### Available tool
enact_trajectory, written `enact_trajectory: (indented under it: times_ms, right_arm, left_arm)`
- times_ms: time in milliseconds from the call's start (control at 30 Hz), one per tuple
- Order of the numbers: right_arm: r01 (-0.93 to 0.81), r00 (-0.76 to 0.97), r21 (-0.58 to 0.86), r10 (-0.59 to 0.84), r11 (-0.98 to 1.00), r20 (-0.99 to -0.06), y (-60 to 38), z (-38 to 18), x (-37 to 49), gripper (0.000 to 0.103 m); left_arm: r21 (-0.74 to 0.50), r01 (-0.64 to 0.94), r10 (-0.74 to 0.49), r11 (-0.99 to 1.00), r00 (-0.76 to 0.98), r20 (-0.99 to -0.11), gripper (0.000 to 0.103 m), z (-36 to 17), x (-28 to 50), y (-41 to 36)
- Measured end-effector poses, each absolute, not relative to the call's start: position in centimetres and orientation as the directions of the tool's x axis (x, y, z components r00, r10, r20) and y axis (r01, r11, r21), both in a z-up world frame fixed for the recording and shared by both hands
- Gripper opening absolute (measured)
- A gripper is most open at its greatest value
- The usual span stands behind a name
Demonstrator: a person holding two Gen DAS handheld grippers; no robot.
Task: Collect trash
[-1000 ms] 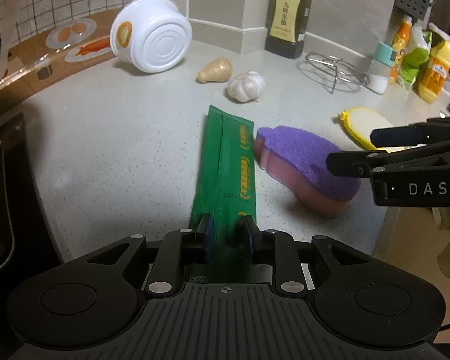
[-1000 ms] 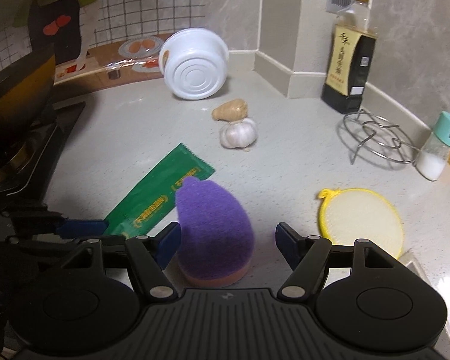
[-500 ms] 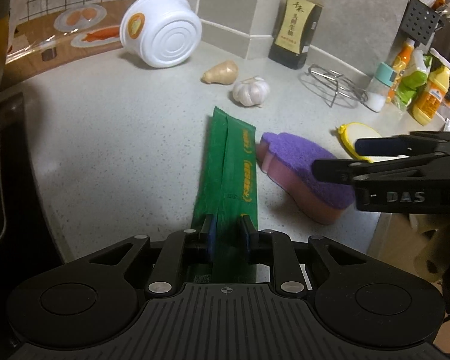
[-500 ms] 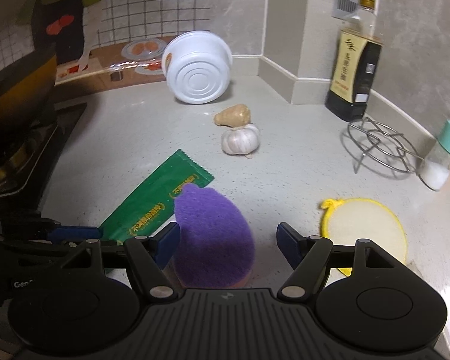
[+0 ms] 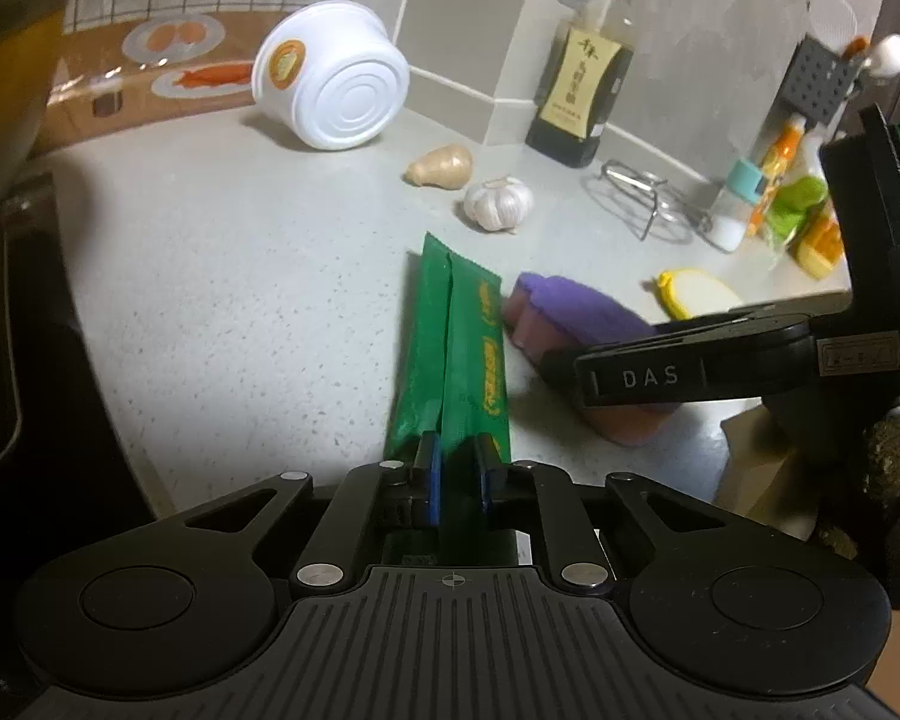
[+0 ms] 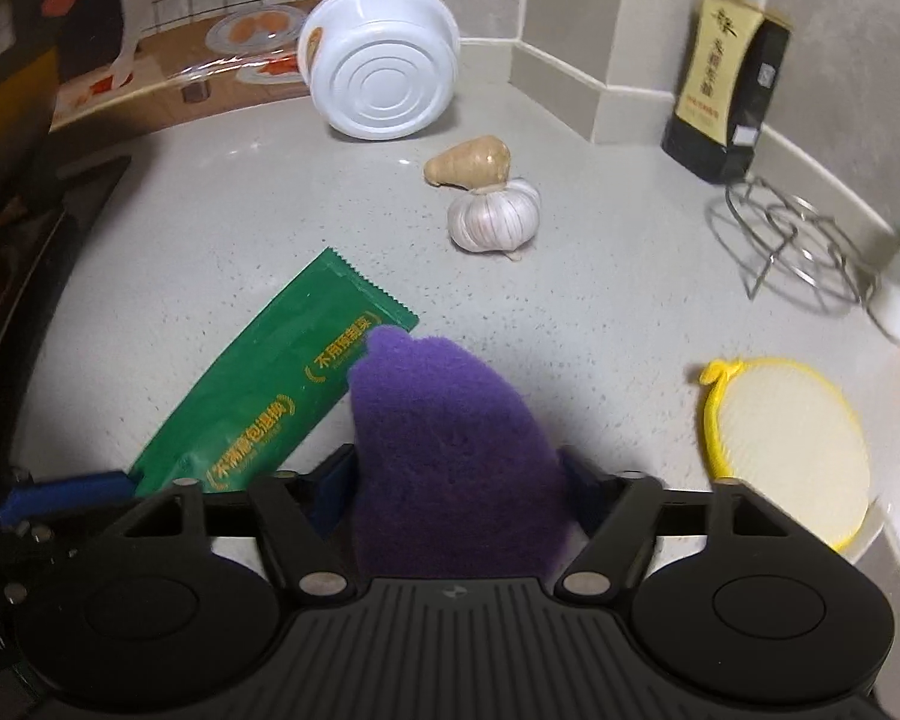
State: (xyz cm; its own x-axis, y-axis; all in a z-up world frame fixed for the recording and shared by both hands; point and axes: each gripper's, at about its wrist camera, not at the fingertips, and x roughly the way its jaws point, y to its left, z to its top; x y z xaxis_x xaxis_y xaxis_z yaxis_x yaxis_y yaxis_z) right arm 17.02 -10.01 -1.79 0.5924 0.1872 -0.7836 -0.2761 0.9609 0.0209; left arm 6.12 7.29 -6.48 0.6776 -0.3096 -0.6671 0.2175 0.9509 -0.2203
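Observation:
A long green wrapper point(image 5: 450, 348) lies on the pale counter, and its near end stands folded up between the pads of my left gripper point(image 5: 455, 468). The jaws are closing and pinch it. The right wrist view shows the same wrapper point(image 6: 270, 396) running to the left gripper's blue pad point(image 6: 60, 495). Beside the wrapper sits a purple-topped pink sponge point(image 5: 576, 312). My right gripper point(image 6: 456, 486) straddles this sponge point(image 6: 450, 432). Its jaws are wide and just closing, with the pads at the sponge's sides. Its near finger point(image 5: 648, 375) hides part of the sponge.
A white bowl point(image 5: 336, 90) lies tipped at the back, with ginger point(image 5: 441, 165) and garlic point(image 5: 498, 204) in front. A dark sauce bottle point(image 5: 582, 90), a wire trivet point(image 5: 648, 204) and a yellow-rimmed scrubber point(image 6: 786, 450) are on the right. The stove point(image 5: 6, 300) borders the left.
The left jaws have narrowed on the wrapper, which is now folded into a ridge. The right gripper has moved forward and down, so the sponge fills the gap between its fingers.

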Motion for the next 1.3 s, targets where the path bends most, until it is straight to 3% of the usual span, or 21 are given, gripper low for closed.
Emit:
enact_trajectory:
  times_ms: [267,300,533,733,867,1000,1067,1233,1300]
  right_arm:
    - [-0.189,0.616,0.166,0.248,0.968,-0.747,-9.7,1.0,14.6,0.066]
    - [-0.183,0.621,0.181,0.257,0.966,-0.741,-9.7,1.4,14.2,0.066]
    - [-0.215,0.644,0.219,0.307,0.952,-0.701,-9.8,3.8,10.6,0.066]
    - [-0.251,0.668,0.232,0.341,0.94,-0.661,-11.6,4.8,7.0,0.066]
    - [-0.31,0.674,0.185,0.353,0.932,-0.649,-12.4,4.7,5.9,0.066]
    - [-0.251,0.677,0.149,0.284,0.956,-0.679,-12.6,3.0,7.5,0.066]
    - [-0.234,0.669,0.15,0.271,0.961,-0.692,-12.8,2.1,8.3,0.067]
    - [-0.215,0.674,0.113,0.231,0.97,-0.702,-13.2,1.1,10.4,0.068]
    - [-0.225,0.669,0.132,0.252,0.965,-0.699,-13.5,1.2,10.9,0.072]
  left_arm:
    - [-0.299,0.257,-0.391,0.919,0.684,-0.616,0.01,-5.3,5.4,9.3]
    - [-0.299,0.26,-0.393,0.918,0.69,-0.607,0.005,-5.1,5.3,9.5]
    - [-0.275,0.253,-0.368,0.928,0.739,-0.564,0.006,-3.3,3.5,10.0]
    - [-0.235,0.175,-0.282,0.956,0.769,-0.574,0.006,-2.7,1.6,9.6]
    - [-0.264,0.159,-0.288,0.951,0.764,-0.578,0.008,-2.1,0.9,9.4]
    - [-0.286,0.136,-0.294,0.949,0.713,-0.636,0.009,-2.0,2.1,8.8]
    - [-0.247,0.16,-0.288,0.956,0.685,-0.669,0.009,-1.9,3.0,7.6]
    - [-0.059,0.287,-0.253,0.956,0.71,-0.657,0.011,-2.6,3.8,4.9]
    - [-0.012,0.313,-0.231,0.95,0.672,-0.704,0.011,-3.6,4.5,4.2]
